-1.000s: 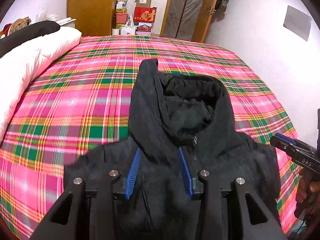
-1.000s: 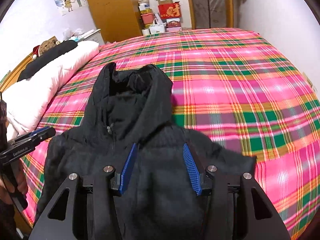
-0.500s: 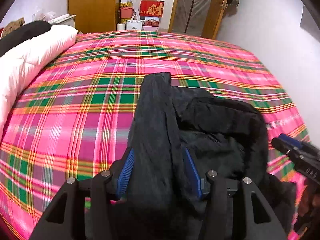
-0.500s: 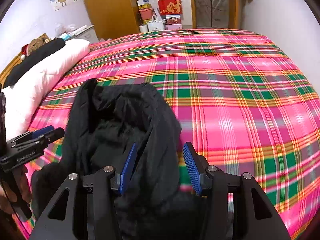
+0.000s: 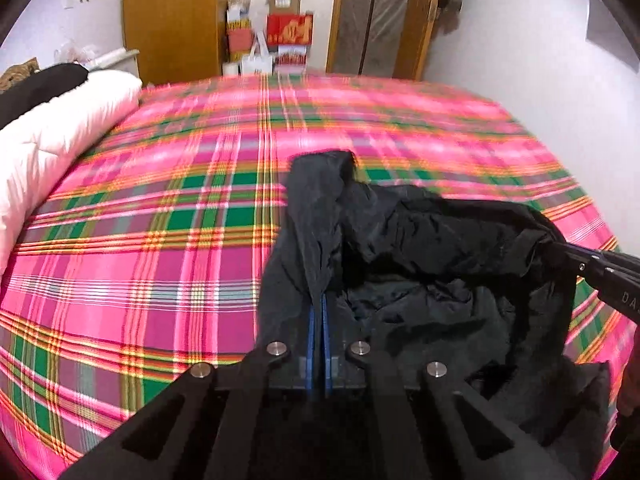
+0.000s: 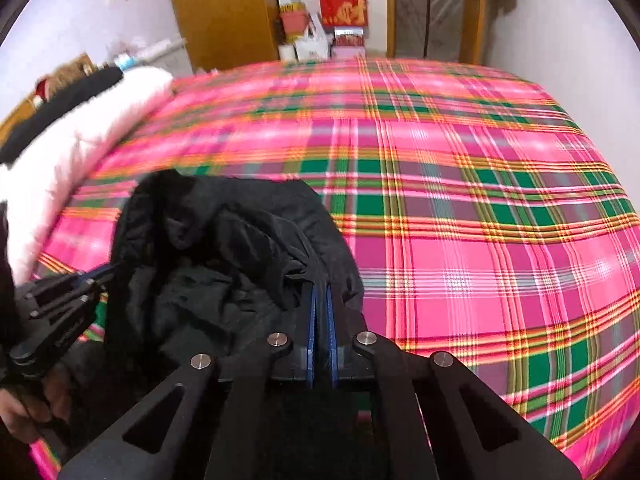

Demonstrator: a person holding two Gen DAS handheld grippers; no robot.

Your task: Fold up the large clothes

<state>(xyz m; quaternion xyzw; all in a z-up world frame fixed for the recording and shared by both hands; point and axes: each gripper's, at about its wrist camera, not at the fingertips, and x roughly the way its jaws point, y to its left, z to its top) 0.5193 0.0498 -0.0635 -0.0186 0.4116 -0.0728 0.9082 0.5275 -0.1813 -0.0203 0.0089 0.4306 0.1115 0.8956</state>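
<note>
A black hooded jacket lies bunched on the pink plaid bed, its hood rim raised. My left gripper is shut on the hood's left edge, blue pads pressed together with cloth between them. My right gripper is shut on the hood's right edge; the jacket fills the lower left of its view. The right gripper also shows at the right edge of the left wrist view, clamped on the rim. The left gripper shows at the left of the right wrist view.
A white duvet with a black pillow lies along the bed's left side. A wooden wardrobe, stacked boxes and a door stand beyond the far edge. A white wall runs on the right.
Both grippers have closed from open onto the hood's edges. The hood has been drawn towards the jacket's body and is now bunched up and raised between the grippers.
</note>
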